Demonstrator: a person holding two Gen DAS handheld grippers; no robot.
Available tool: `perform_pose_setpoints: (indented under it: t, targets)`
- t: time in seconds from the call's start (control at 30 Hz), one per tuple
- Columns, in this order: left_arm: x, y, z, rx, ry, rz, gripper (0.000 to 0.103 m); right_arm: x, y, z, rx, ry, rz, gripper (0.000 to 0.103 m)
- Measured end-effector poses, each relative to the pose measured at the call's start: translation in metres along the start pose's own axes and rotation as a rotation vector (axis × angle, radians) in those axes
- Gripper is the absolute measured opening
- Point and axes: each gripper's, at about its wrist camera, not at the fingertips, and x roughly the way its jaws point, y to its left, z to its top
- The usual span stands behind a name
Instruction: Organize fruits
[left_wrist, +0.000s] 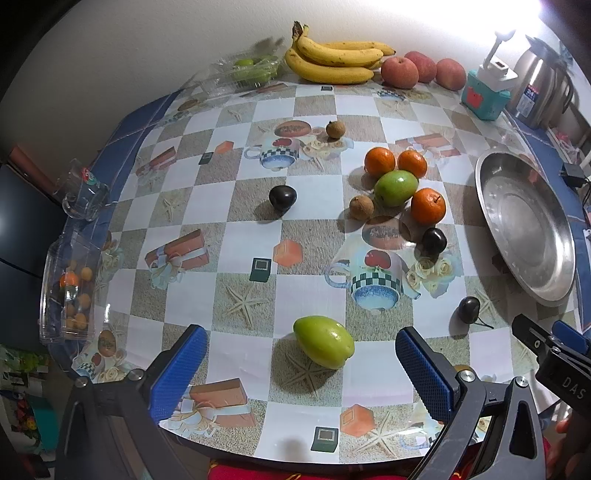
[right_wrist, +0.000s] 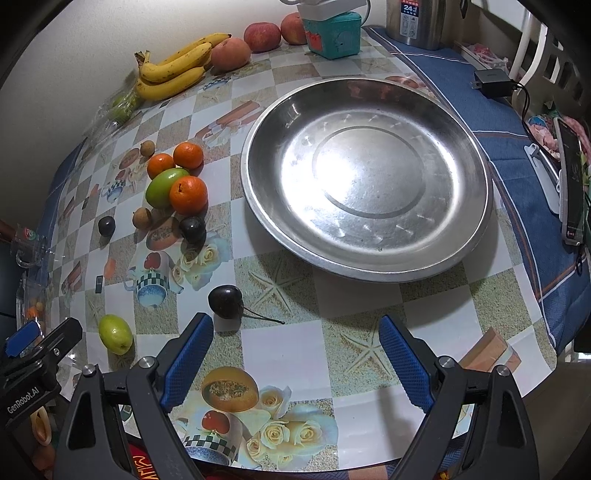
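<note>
Patterned checkered tablecloth (left_wrist: 236, 206) over a table set against a pale wall.

Landmark: steel plate (right_wrist: 369, 258), bare, on the table's right.

- Three oranges (left_wrist: 379, 161) and one green fruit (left_wrist: 396, 187), clustered left of the plate; two small brown fruits (left_wrist: 361, 207) near them.
- Dark plums: one (right_wrist: 224, 301), stemmed, just off the plate's near-left rim; two more (right_wrist: 192, 229) farther left.
- Second green fruit (left_wrist: 323, 341), well left of the plate, near the table's front edge.
- Bananas (left_wrist: 332, 61) and apples (left_wrist: 399, 72), along the wall beyond the plate.
- Left gripper (left_wrist: 299, 373): jaws spread wide, empty, second green fruit between and ahead of the pads, untouched.
- Right gripper (right_wrist: 295, 365): jaws wide, empty, over bare cloth before the plate.

Step judged: first pick, nothing yet plated. Advice: lower the left jaws to straddle the green fruit across its narrow middle, close gently, since a smooth oval may roll or squirt out.
</note>
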Motion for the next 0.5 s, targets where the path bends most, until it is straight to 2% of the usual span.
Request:
perform_pose_setpoints:
  t: [0.07, 0.2, 0.5]
  targets:
    - [0.005, -0.001, 0.0, 0.004, 0.023, -0.007, 0.103, 0.001, 0.001, 0.0, -0.002, 0.003, 0.0, 0.092]
    - [0.017, 0.003, 0.0, -0.022, 0.079, -0.072, 0.103, 0.007, 0.003, 0.001, -0.016, 0.029, 0.015, 0.092]
    - [0.026, 0.005, 0.005, -0.057, 0.108, -0.115, 0.103, 0.015, 0.017, 0.002, -0.059, 0.053, 0.045, 0.092]
